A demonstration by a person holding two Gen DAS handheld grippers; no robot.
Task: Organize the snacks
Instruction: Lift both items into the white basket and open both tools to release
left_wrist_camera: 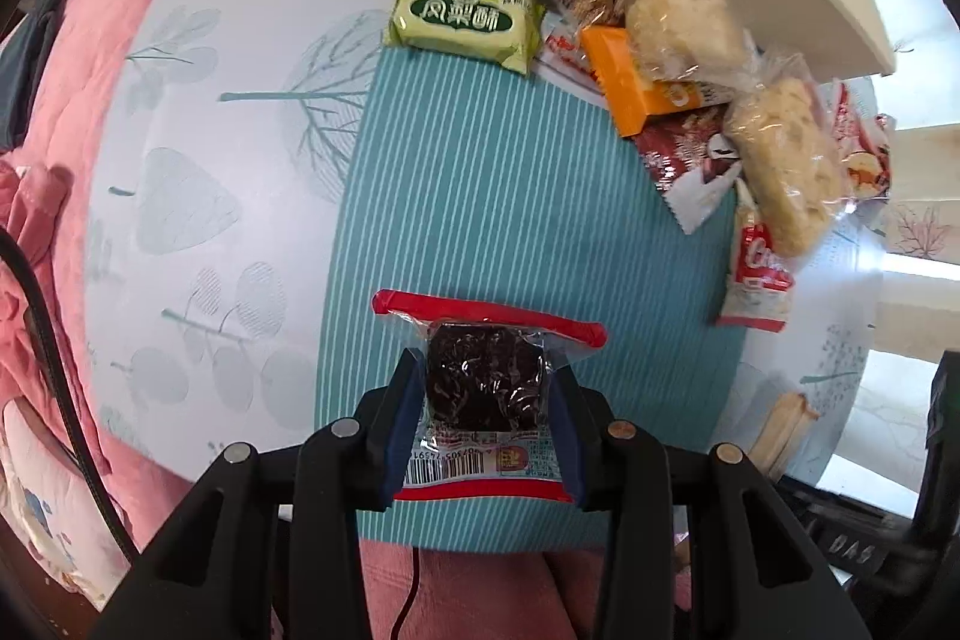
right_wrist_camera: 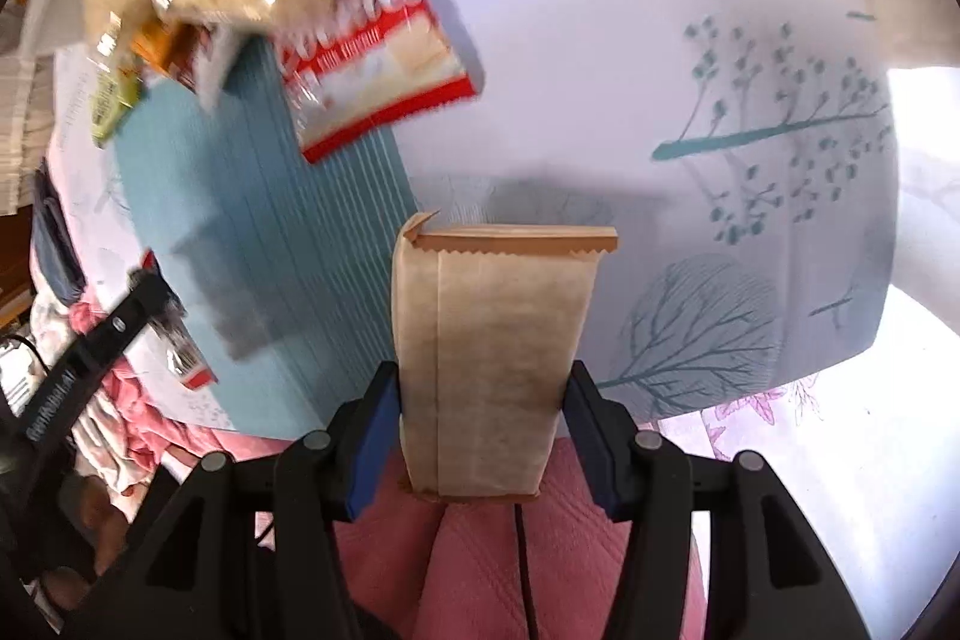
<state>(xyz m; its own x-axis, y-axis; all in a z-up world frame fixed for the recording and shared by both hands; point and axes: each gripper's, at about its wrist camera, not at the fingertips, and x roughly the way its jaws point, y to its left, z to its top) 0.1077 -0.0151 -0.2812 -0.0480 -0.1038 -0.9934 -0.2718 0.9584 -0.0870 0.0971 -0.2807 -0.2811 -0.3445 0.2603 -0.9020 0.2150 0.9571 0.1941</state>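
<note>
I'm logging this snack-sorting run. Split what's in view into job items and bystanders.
Job items: dark snack pack in left gripper; tan packet in right gripper; green pastry pack; orange bar; striped mat.

Bystanders: pink quilt; black cable.

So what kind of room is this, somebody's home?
Probably a home, perhaps a bedroom. A small table under a leaf-print cloth stands beside pink quilted bedding, and wrapped snacks are piled by a striped teal mat.
</note>
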